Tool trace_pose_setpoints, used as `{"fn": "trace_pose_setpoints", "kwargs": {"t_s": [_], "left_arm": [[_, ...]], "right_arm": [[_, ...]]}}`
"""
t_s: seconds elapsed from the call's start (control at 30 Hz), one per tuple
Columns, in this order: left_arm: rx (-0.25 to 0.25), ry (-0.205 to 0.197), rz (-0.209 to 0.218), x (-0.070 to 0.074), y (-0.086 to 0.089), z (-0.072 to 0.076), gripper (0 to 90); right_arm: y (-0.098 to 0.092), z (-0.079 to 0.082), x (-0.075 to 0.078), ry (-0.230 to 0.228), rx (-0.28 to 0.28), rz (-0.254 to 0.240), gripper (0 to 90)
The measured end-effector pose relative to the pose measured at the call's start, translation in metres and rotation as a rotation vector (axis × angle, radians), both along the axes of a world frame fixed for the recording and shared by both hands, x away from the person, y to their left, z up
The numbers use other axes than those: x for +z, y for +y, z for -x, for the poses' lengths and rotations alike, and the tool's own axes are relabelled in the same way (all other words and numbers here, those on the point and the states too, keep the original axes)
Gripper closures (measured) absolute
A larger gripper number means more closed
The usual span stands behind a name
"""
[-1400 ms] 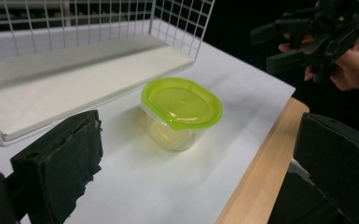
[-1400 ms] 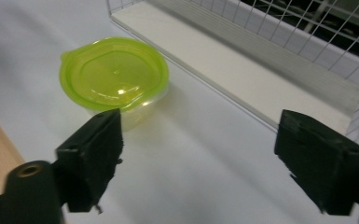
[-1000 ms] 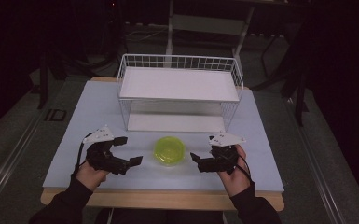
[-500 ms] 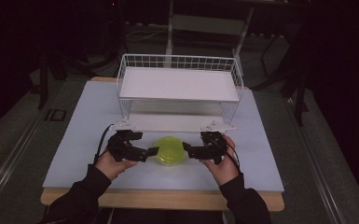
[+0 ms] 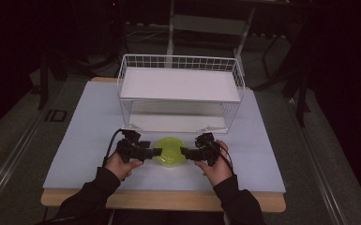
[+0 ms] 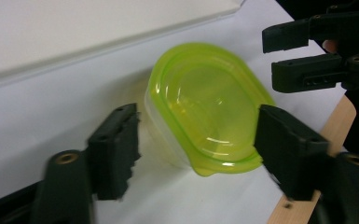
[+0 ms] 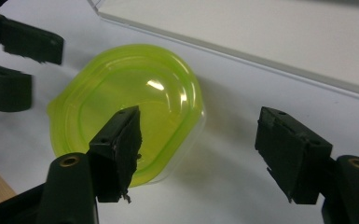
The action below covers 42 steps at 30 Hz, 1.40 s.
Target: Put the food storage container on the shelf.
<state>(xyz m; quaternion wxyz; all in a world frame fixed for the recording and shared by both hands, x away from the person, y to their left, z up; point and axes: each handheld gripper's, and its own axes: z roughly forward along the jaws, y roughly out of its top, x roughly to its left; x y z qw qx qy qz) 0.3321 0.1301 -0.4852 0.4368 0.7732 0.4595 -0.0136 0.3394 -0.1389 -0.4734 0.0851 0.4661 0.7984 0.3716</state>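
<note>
Two released grippers flank a lidded green container at lower centre of the worktop.
Left gripper straddles it; right gripper should centre before closing, below the wire rack.

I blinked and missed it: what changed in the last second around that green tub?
Both grippers moved inward: the left gripper and right gripper now flank the green lidded container, jaws open, nothing gripped yet. The container and wire rack stayed put.
</note>
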Motion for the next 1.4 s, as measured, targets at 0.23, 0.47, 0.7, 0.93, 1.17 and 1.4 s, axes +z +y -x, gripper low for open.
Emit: {"fn": "trace_pose_setpoints", "kwargs": {"t_s": [0.23,0.47,0.7,0.93,1.17,1.4], "left_arm": [[-0.01,0.04,0.007,-0.009,-0.004,0.0,44.6],[-0.008,0.081,0.018,-0.013,-0.001,-0.002,54.1],[0.009,0.113,0.031,-0.013,0.001,-0.005,58.5],[0.003,0.151,0.028,-0.014,-0.002,-0.007,63.0],[0.006,0.162,0.017,-0.009,-0.003,-0.001,69.7],[0.004,0.157,-0.04,-0.006,-0.006,0.004,80.7]], "right_arm": [[0.006,-0.002,-0.01,0.024,0.003,0.023,31.5],[0.008,0.0,-0.012,0.036,0.035,0.024,32.1],[0.008,0.0,-0.015,0.07,0.049,0.001,33.8],[0.01,0.003,-0.012,0.089,0.063,-0.029,45.7],[0.01,0.008,-0.01,0.095,0.047,-0.002,64.2],[0.007,0.012,-0.005,0.069,0.02,-0.018,78.0]]}}
